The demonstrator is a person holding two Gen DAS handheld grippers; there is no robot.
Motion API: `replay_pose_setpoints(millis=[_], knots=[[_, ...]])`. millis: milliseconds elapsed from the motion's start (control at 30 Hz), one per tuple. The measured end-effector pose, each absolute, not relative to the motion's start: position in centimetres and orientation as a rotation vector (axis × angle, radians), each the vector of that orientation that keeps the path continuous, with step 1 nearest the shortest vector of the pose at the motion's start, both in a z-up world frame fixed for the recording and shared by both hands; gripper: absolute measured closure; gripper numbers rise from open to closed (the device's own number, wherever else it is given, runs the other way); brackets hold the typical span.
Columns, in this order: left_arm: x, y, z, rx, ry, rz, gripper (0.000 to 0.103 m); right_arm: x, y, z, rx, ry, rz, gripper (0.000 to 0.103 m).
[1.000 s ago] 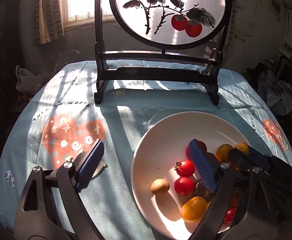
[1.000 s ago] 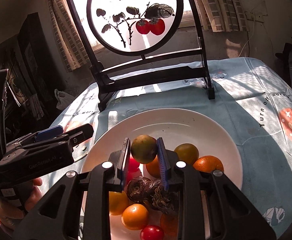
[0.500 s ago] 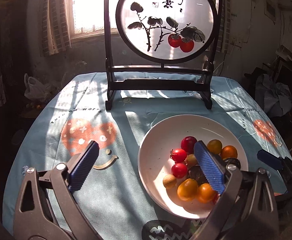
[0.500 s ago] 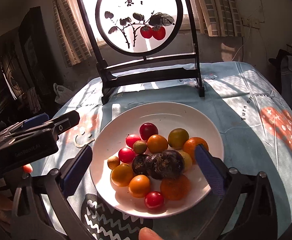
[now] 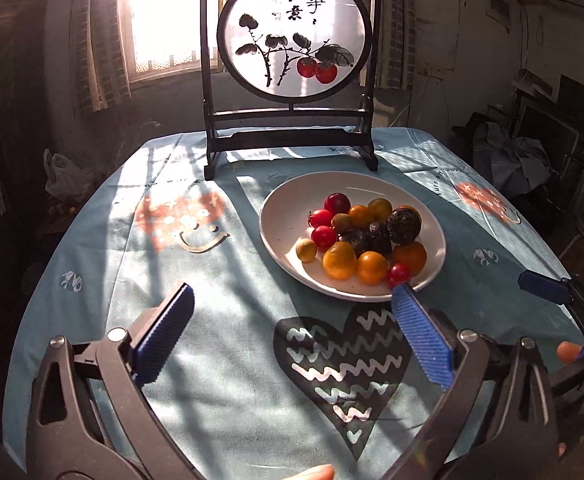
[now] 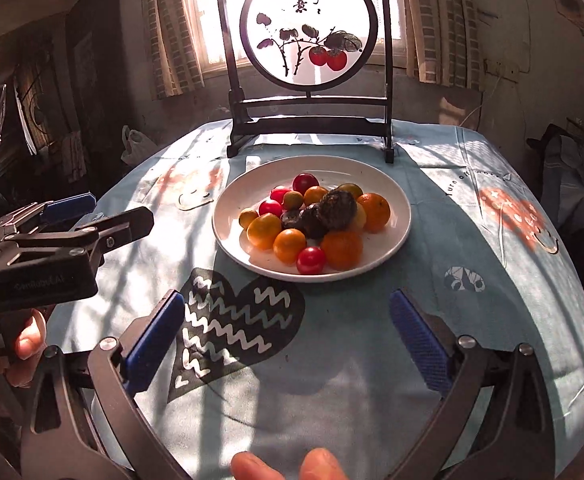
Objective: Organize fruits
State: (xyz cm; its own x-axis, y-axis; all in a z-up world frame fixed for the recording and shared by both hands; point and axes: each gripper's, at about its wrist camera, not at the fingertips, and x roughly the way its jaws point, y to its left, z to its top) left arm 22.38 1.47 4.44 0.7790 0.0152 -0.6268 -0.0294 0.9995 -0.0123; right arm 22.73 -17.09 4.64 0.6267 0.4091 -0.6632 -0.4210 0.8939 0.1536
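Both grippers hang over the near edge of the table, well back from the plate, nothing in either. Left gripper (image 5: 292, 334): jaws wide and opening the last bit, only tablecloth (image 5: 228, 280) between the blue pads. Right gripper (image 6: 288, 338): jaws spread as wide as they go, also empty, over the black heart print (image 6: 236, 320).

The fruit is all on the white plate (image 6: 396, 204), which sits mid-table at about 12 o'clock from the right gripper and about 1 o'clock from the left. On it:
- dark red fruit (image 6: 306, 183) at the plate's 12 o'clock
- cherry tomatoes, one (image 6: 311, 260) at 6 o'clock, others (image 6: 270, 208) at 10
- orange (image 6: 374, 207) at 3 o'clock, another (image 6: 342, 249) at 5
- yellow-orange fruits (image 6: 264, 231) and (image 6: 289, 245) at 7 to 8
- small tan one (image 6: 248, 217) at 9
- dark wrinkled lumps (image 6: 334, 210) piled in the centre, touching their neighbours

Progress, as a judgement: no loose fruit shows on the cloth in either view, so gathering onto the plate looks done or almost done. Both tools are empty and clear of the plate, which fits an end-of-task pose. What could be left: sorting by kind, since the pile is mixed. Can't tell if that is wanted.

The painted screen (image 6: 308, 36) stands upright at the table's far edge, behind the plate. Fingertips (image 6: 252, 470) show at the bottom of the right view.
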Motion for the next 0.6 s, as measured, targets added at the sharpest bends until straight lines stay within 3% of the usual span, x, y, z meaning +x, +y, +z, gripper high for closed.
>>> replay_pose_setpoints(millis=[200, 600], knots=[[18.7, 1.6, 1.2, -0.016, 0.673, -0.024, 0.002, 19.7, -18.6, 2.5, -0.035, 0.682, 0.485, 0.001], [19.1, 1.0, -1.1, 0.025, 0.717, -0.028, 0.002, 19.9, -18.6, 1.3, -0.043, 0.715, 0.466, 0.001]])
